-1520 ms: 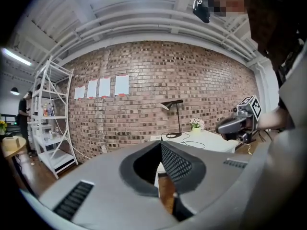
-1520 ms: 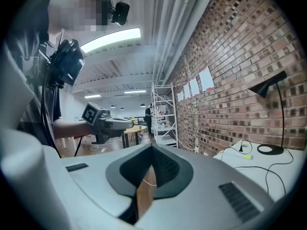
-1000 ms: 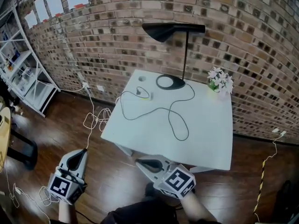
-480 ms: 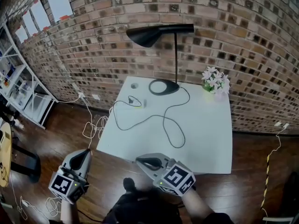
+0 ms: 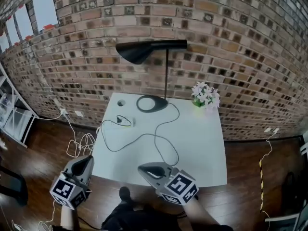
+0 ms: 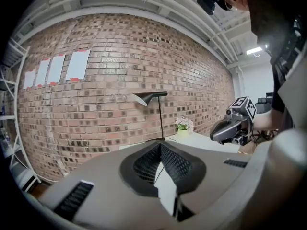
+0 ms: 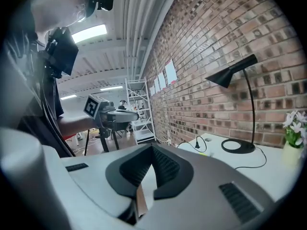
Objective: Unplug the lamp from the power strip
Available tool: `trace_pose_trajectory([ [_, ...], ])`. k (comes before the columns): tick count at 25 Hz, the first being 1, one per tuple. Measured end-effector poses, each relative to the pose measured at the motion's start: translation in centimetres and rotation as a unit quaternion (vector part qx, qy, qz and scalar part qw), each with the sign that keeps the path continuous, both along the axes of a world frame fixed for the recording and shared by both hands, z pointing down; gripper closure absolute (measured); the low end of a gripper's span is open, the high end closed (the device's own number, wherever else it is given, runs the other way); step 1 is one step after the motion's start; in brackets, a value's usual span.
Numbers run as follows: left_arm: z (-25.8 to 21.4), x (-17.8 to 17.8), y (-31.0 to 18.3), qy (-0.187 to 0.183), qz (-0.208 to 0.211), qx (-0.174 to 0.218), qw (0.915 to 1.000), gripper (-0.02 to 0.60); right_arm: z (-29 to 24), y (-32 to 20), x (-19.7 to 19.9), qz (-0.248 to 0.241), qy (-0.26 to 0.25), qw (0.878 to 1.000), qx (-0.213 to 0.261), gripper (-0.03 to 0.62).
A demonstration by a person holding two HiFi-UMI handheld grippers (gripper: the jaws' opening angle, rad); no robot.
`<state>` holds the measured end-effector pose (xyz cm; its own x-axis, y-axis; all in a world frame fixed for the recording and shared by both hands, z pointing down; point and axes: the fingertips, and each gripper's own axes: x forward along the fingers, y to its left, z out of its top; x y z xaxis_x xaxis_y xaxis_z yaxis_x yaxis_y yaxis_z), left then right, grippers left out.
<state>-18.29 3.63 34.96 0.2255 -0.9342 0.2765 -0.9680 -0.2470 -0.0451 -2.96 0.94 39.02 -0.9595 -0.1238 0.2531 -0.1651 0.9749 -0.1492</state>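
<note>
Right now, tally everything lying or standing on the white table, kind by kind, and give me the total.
Black lamp: 1
Pot of white flowers: 1
Small pale object beside the plug, too small to name: 1
Total: 3

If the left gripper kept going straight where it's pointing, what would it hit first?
Most likely the table: its near left edge lies between the left gripper and the lamp, which sits almost dead ahead in the left gripper view. If it clears the table, the lamp comes next; depth is unclear.
</note>
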Motion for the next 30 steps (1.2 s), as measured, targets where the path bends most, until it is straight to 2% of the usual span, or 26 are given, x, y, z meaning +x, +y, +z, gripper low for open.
trace_pose_trajectory([
  [7, 0.9, -5.0, -3.7, 0.014, 0.026, -0.002, 0.9996, 0.585, 0.7, -3.3, -3.8, 0.028, 0.045, 0.998, 0.014, 0.592],
  [13, 2.5, -8.4, -6.8, 0.024, 0.046, -0.013, 0.9986, 0.586, 2.5, -6.7, -6.7, 0.070, 0.066, 0.995, -0.027, 0.592],
  [16, 3.0, -9.4, -8.3, 0.030, 0.061, -0.010, 0.9976, 0.586, 3.2, -8.0, -7.5, 0.081, 0.101, 0.991, -0.012, 0.592],
  [21, 4.2, -11.7, -10.6, 0.029, 0.075, -0.013, 0.9967, 0.586, 4.5, -9.5, -8.7, 0.104, 0.135, 0.985, -0.015, 0.592],
  [25, 5.0, -12.9, -12.2, 0.060, 0.086, -0.002, 0.9944, 0.586, 5.1, -10.7, -10.4, 0.105, 0.167, 0.980, 0.001, 0.592],
  [26, 5.3, -12.8, -12.5, 0.060, 0.091, -0.007, 0.9941, 0.586, 5.0, -11.1, -10.7, 0.108, 0.168, 0.980, 0.005, 0.592],
  [29, 6.2, -12.3, -13.1, 0.026, 0.103, -0.033, 0.9938, 0.586, 4.3, -12.1, -11.1, 0.120, 0.157, 0.980, 0.014, 0.592],
  [30, 6.4, -12.1, -13.5, 0.024, 0.107, -0.030, 0.9935, 0.586, 4.1, -12.4, -11.2, 0.123, 0.153, 0.980, 0.017, 0.592],
])
